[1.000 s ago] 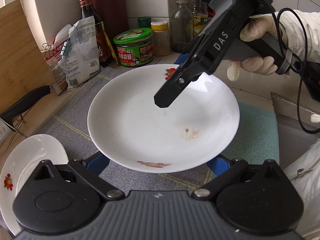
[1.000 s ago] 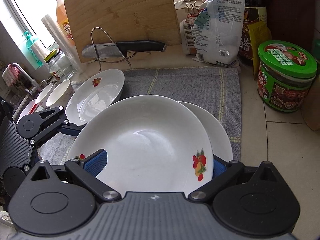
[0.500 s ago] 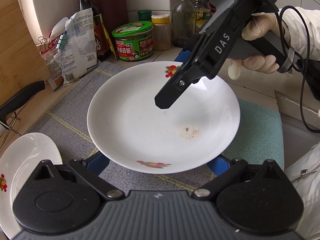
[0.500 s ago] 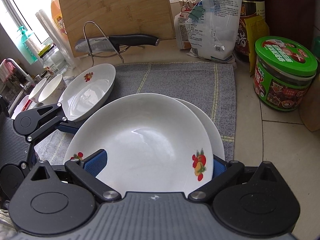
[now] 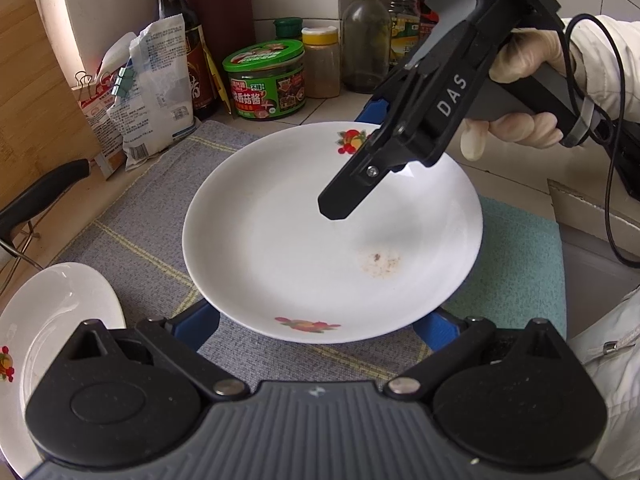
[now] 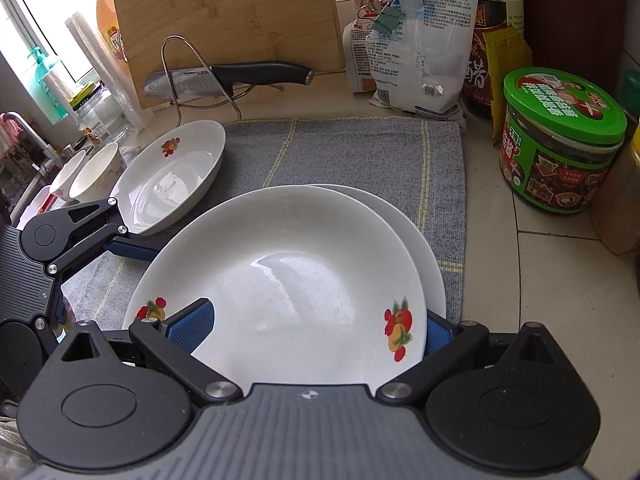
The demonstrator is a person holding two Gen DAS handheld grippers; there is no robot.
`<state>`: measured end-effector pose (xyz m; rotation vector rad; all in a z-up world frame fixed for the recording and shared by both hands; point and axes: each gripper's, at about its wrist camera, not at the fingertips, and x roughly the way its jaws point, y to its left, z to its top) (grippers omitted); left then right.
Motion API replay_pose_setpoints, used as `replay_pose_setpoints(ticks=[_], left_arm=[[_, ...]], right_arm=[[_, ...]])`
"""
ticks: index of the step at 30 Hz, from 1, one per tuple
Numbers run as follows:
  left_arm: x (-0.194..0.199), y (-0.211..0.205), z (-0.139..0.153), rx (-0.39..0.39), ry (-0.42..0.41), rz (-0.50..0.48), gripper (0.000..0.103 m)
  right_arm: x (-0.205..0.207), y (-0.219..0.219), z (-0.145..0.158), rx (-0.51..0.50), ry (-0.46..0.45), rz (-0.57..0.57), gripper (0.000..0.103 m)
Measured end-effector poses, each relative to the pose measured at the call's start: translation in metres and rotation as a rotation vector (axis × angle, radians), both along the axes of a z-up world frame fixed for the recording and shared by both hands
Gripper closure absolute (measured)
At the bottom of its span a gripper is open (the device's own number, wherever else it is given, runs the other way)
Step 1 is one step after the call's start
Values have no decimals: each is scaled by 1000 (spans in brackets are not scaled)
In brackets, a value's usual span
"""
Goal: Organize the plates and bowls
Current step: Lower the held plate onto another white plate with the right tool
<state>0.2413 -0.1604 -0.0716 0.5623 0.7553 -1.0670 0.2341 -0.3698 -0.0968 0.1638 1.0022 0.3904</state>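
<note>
Right hand-held gripper (image 6: pixel 316 324) clamped on rim of top plate (image 6: pixel 288 276), held over a second plate (image 6: pixel 430 256) whose edge shows behind it, above grey mat (image 6: pixel 360 152). Left hand-held gripper (image 5: pixel 320 330) spread wide, blue pads either side of the plate, contact unclear. Third plate (image 6: pixel 172 176) on mat's left edge, two bowls (image 6: pixel 94 170) beyond it. Green-lidded jar (image 6: pixel 560 140) on worktop (image 6: pixel 560 280), right.

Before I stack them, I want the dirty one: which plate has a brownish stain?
The plate with the brownish smear, in front of the left gripper; the side plate looks clean.
</note>
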Motion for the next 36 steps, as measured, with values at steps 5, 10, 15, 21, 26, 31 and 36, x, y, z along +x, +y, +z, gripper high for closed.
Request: replay_pose_setpoints(ticks=[5, 10, 15, 21, 26, 31, 36], left_arm=[[-2, 2, 2, -7, -10, 2, 2], [-6, 3, 4, -12, -33, -5, 2], [-11, 3, 6, -21, -56, -21, 1], [-17, 7, 9, -29, -66, -19, 1], [-21, 12, 14, -46, -67, 1, 1], [-26, 18, 17, -56, -68, 20, 1], [-31, 27, 18, -66, -66, 48, 1]], right_arm=[[-3, 0, 2, -4, 2, -6, 0], [-8, -1, 3, 0, 1, -12, 0], [-14, -3, 6, 2, -7, -25, 0], [-21, -6, 9, -3, -21, -40, 0], [-24, -3, 11, -19, -27, -51, 0], [-26, 0, 10, -43, -34, -63, 0], [-31, 7, 11, -105, -44, -70, 0]])
